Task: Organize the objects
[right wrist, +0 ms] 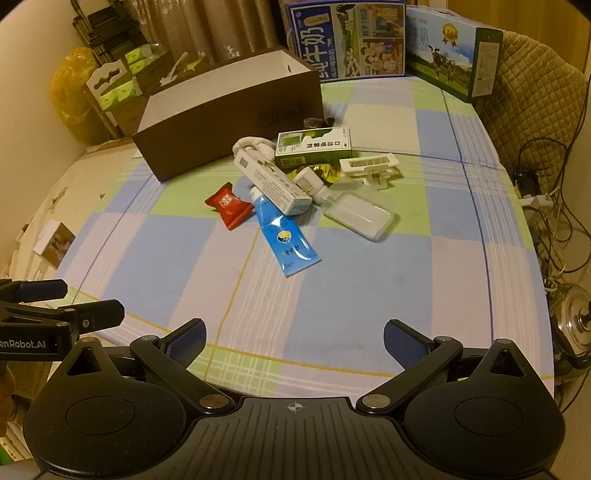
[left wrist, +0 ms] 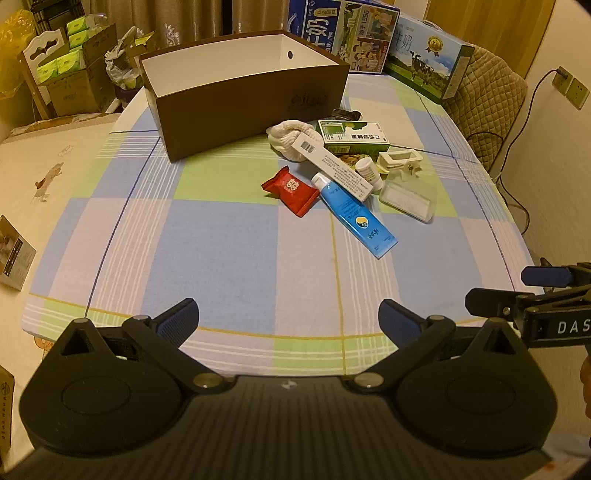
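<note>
The left gripper (left wrist: 289, 322) hovers above the near edge of the checked blue, green and white tablecloth (left wrist: 221, 240), its blue-padded fingers (left wrist: 177, 321) spread wide with nothing between them. The right gripper (right wrist: 294, 343) hangs beside it at about the same height, jaws equally wide apart and empty.

Farther back stands a brown cardboard box with a white inside (left wrist: 243, 96), open at the top; the part of its inside that shows holds nothing. Just beside its right front corner lies a loose heap: a red candy wrapper (left wrist: 290, 191), a blue tube with a white cap (left wrist: 356, 218) partly under a long white carton (left wrist: 334, 166), a small white bottle (left wrist: 367, 170), a green and white box (left wrist: 352, 138), a rolled white cloth (left wrist: 290, 136), a cream plastic clip (left wrist: 399, 160) and a clear plastic case (left wrist: 408, 197). Two milk cartons (left wrist: 343, 33) stand at the table's far edge.
</note>
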Demonstrator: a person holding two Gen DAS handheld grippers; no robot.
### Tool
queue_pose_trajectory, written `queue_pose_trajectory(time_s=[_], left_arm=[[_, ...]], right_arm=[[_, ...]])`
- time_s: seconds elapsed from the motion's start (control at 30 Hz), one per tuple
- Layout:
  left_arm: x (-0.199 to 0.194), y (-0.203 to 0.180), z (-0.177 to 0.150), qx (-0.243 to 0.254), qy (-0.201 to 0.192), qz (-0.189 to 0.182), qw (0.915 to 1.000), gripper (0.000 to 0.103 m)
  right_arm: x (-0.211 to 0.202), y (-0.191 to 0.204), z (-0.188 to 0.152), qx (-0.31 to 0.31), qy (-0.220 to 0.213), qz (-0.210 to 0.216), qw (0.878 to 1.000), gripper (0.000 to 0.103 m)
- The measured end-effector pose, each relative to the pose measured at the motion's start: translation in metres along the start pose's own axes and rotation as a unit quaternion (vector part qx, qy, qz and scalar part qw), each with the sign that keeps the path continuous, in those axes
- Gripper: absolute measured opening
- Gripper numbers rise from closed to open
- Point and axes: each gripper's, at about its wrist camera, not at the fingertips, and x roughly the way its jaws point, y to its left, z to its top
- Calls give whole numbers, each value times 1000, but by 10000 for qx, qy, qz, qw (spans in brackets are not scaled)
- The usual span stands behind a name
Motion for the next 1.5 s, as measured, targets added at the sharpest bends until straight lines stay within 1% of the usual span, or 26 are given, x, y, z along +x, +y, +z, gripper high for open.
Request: queue_pose_trajectory(time_s=[0.13,0.77,1.5], left_arm=[[-3,-6,-1,-51,-22,36,10000,102],[-2,-5,2,-118,0,76,9999,102],[10,-6,14,-171,102,82,9998,102]], right_arm=[[-3,0,2,-44,21,22,10000,100],[0,1,7,-125,44,68,9999,100],[14,-6,21,-244,176,133,9995,100]])
